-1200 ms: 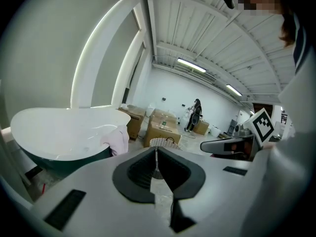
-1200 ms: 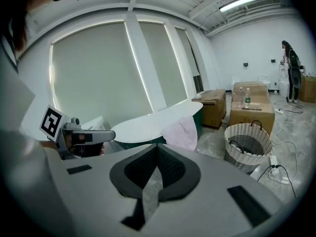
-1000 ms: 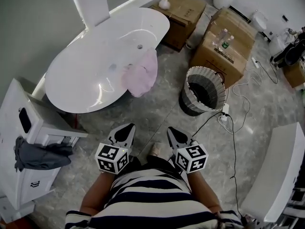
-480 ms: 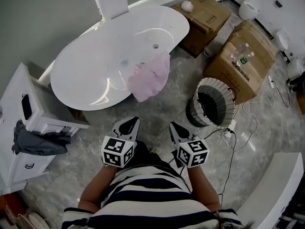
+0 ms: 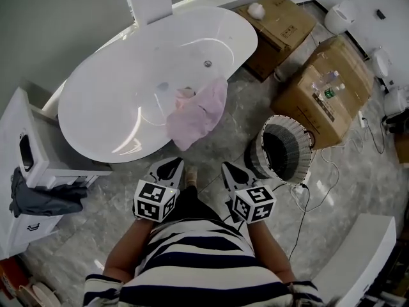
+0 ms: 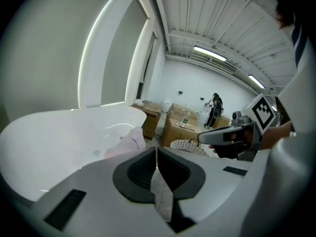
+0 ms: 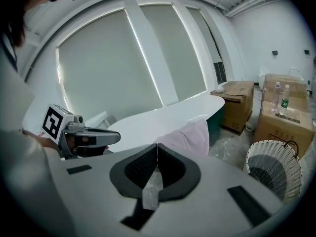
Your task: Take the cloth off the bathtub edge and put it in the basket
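A pale pink cloth (image 5: 198,115) hangs over the near rim of the white bathtub (image 5: 102,101); it also shows as the cloth (image 6: 126,143) and the cloth (image 7: 190,135) in the two gripper views. A round woven basket (image 5: 281,149) with a dark inside stands on the floor to the right, seen too as the basket (image 7: 274,168). My left gripper (image 5: 171,165) and right gripper (image 5: 229,169) are held close to my body, short of the cloth. Both are shut, jaws together with nothing between them.
Cardboard boxes (image 5: 329,85) with bottles on top stand behind the basket, another box (image 5: 275,15) beside the tub's far end. A white cabinet (image 5: 25,171) with a dark cloth draped on it is at left. A power cable (image 5: 307,197) trails on the floor by the basket.
The head view has shifted so the tub, cloth and basket sit nearer and more central. Both grippers stay shut in front of my body.
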Demonstrator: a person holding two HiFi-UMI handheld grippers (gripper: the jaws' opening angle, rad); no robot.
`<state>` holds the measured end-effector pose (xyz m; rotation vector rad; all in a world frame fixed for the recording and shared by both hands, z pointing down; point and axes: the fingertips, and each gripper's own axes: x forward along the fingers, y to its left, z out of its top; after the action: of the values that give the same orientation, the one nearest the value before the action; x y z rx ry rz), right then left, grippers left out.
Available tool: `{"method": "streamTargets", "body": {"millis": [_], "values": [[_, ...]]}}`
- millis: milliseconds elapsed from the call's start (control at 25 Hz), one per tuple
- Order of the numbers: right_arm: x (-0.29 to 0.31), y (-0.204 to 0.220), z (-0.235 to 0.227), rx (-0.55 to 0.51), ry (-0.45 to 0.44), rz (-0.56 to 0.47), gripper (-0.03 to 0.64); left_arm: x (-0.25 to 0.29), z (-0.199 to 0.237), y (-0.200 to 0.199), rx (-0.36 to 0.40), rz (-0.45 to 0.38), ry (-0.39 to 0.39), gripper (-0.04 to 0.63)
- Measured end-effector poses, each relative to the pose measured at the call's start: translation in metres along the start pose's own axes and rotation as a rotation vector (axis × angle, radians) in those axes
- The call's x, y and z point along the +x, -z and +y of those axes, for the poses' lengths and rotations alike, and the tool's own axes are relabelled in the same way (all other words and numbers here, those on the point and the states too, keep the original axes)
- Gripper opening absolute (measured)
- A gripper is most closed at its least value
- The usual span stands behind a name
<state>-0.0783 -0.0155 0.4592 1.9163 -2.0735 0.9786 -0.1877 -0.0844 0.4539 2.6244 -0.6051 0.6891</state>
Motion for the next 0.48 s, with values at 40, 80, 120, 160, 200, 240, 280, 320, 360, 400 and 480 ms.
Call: {"method": "streamTargets", "body": {"millis": [40, 80, 120, 160, 200, 240, 280, 320, 360, 400, 480], "values": [[0.007, -0.005, -0.004, -0.008, -0.004, 0.005, 0.028, 0.008, 0.004, -0.002, 0.001, 0.003, 0.002, 0.026], [0.014, -0.01, -0.009, -0.014, -0.006, 0.012, 0.028, 0.016, 0.008, -0.005, 0.001, 0.004, 0.003, 0.026], [0.021, -0.015, -0.014, -0.017, -0.01, 0.019, 0.028, 0.023, 0.012, -0.007, -0.004, 0.006, 0.003, 0.026], [0.029, -0.019, -0.018, -0.018, -0.017, 0.022, 0.028, 0.03, 0.017, -0.009, -0.011, 0.009, 0.003, 0.026], [0.036, -0.024, -0.02, -0.018, -0.026, 0.022, 0.028, 0.036, 0.022, -0.01, -0.019, 0.014, 0.002, 0.026], [0.043, -0.029, -0.022, -0.018, -0.033, 0.021, 0.028, 0.041, 0.027, -0.012, -0.024, 0.021, 0.001, 0.026], [0.05, -0.034, -0.025, -0.019, -0.038, 0.021, 0.028, 0.047, 0.032, -0.014, -0.026, 0.029, 0.001, 0.026], [0.056, -0.038, -0.028, -0.019, -0.04, 0.024, 0.028, 0.052, 0.037, -0.015, -0.025, 0.038, 0.002, 0.026], [0.062, -0.041, -0.03, -0.02, -0.039, 0.032, 0.028, 0.056, 0.04, -0.016, -0.026, 0.045, 0.007, 0.026], [0.068, -0.043, -0.033, -0.021, -0.037, 0.041, 0.028, 0.06, 0.043, -0.017, -0.032, 0.049, 0.016, 0.026], [0.079, -0.048, -0.038, -0.028, -0.029, 0.054, 0.028, 0.068, 0.05, -0.017, -0.059, 0.051, 0.039, 0.026]]}}
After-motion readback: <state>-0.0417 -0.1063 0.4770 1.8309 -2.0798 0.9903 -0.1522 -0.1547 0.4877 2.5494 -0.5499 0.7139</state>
